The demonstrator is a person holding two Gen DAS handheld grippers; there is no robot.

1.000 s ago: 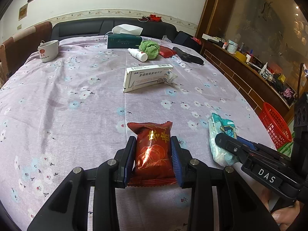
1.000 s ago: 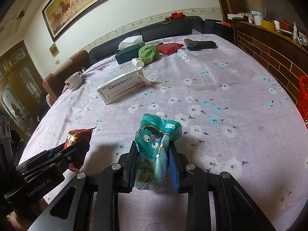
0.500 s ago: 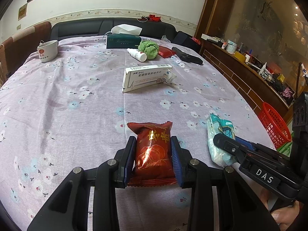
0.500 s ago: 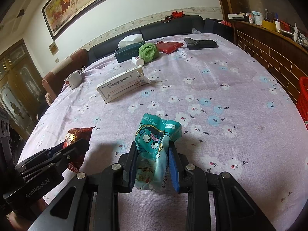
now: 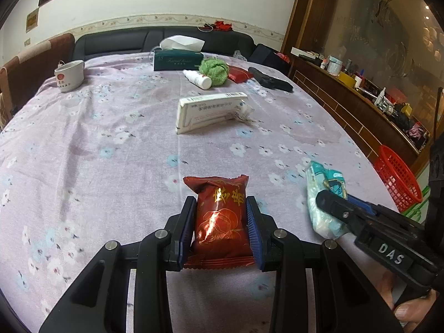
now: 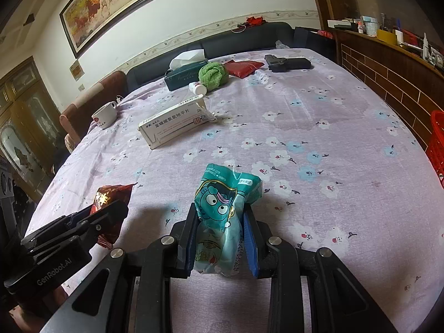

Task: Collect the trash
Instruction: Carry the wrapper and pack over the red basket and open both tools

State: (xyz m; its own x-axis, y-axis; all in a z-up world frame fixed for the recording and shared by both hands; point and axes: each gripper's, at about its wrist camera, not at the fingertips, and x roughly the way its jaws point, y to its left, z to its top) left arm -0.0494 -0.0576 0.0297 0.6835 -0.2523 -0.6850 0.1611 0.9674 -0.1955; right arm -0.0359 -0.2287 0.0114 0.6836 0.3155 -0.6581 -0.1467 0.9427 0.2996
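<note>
Purple floral tablecloth (image 5: 111,127) covers a big table in what looks like a living room, dark sofa along the far edge and a horse painting (image 6: 116,5) on the wall.

Both grippers are loaded, 2 pieces of trash at once. The left gripper (image 5: 220,233) is clamped on a red snack packet (image 5: 220,216), pads squeezing its long sides so the top sticks out forward, and its bottom seam shows below the pads. The right gripper (image 6: 220,238) is clamped on a teal cartoon wrapper (image 6: 222,211), which is crumpled and bunched between the pads, probably why it's held low on the bag where there's some bulk to bite. Both sit near the table's front edge, side by side. I can't tell if they're lifted clear of the cloth or just brushing it.

A red basket (image 5: 398,183) sits off the right side of the table, lower than the top. My guess is that's the bin, so the next move is swinging both over there.

Further back sit a white medicine box (image 5: 211,111), small white bottle (image 5: 198,79), green cloth (image 5: 215,69), tissue box (image 5: 177,58) and a mug (image 5: 69,75). Not sure which of those count as trash.
</note>
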